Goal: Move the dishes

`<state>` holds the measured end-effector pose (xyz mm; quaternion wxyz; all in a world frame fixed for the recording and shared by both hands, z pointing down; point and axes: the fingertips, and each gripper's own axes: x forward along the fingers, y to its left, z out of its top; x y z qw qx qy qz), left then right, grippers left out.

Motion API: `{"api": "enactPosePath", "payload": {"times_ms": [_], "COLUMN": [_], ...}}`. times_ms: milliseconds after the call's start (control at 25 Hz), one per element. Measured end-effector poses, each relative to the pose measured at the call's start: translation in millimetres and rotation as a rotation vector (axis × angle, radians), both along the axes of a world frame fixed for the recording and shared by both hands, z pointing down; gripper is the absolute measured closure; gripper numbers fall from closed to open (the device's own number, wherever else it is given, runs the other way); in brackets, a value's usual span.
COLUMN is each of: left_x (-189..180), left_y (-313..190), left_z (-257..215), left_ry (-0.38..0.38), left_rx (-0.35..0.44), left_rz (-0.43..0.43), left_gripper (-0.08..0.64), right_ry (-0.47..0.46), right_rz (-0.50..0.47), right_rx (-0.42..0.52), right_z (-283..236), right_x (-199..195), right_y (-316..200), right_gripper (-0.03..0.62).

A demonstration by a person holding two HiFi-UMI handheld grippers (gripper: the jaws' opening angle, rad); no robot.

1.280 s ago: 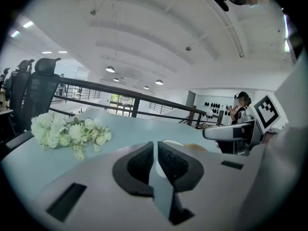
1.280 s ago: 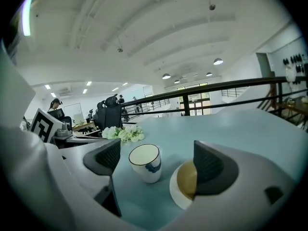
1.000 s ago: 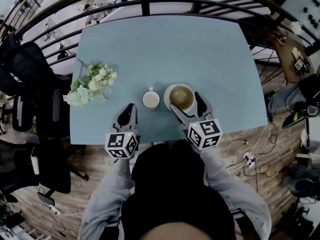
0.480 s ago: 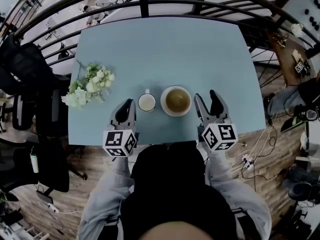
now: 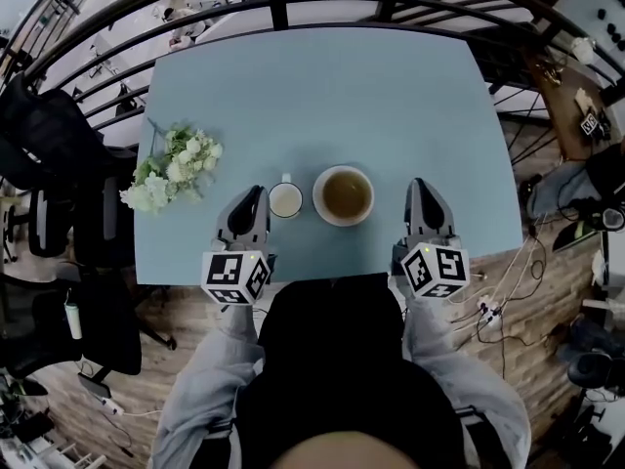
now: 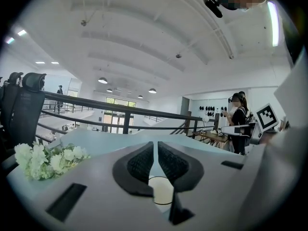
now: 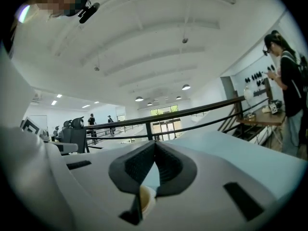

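Observation:
A white bowl of brown liquid sits near the front middle of the light blue table. A small white cup stands just left of it, apart from it. My left gripper rests shut on the table left of the cup and holds nothing. Past its closed pads in the left gripper view the cup shows. My right gripper lies shut and empty right of the bowl, clear of it. The bowl's rim peeks below the closed pads of the right gripper.
A bunch of white flowers lies at the table's left side. A black railing curves behind the table. Black chairs stand to the left, and cables lie on the wooden floor at right. A person stands far right.
The right gripper let go of the bowl, drew back to the right and shut. The bowl stays beside the cup. The left gripper has barely moved.

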<state>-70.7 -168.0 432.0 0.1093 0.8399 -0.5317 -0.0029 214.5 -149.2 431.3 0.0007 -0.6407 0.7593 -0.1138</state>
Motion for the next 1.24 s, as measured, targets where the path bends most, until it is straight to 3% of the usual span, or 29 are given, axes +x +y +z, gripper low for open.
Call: {"api": "enactPosePath", "payload": {"times_ms": [200, 1240], "left_x": [7, 6], "left_y": [-2, 3], "left_z": [3, 8], "left_ry": [-0.007, -0.017], "left_rx": [-0.004, -0.022], "left_rz": [0.006, -0.015], "left_gripper": [0.519, 0.52], "right_ry": [0.035, 0.042], "right_rz": [0.064, 0.017], "right_rx": [0.0, -0.023], "right_z": [2, 7], "right_x": [13, 4], "right_y": [1, -3], "right_gripper": [0.588, 0.587]}}
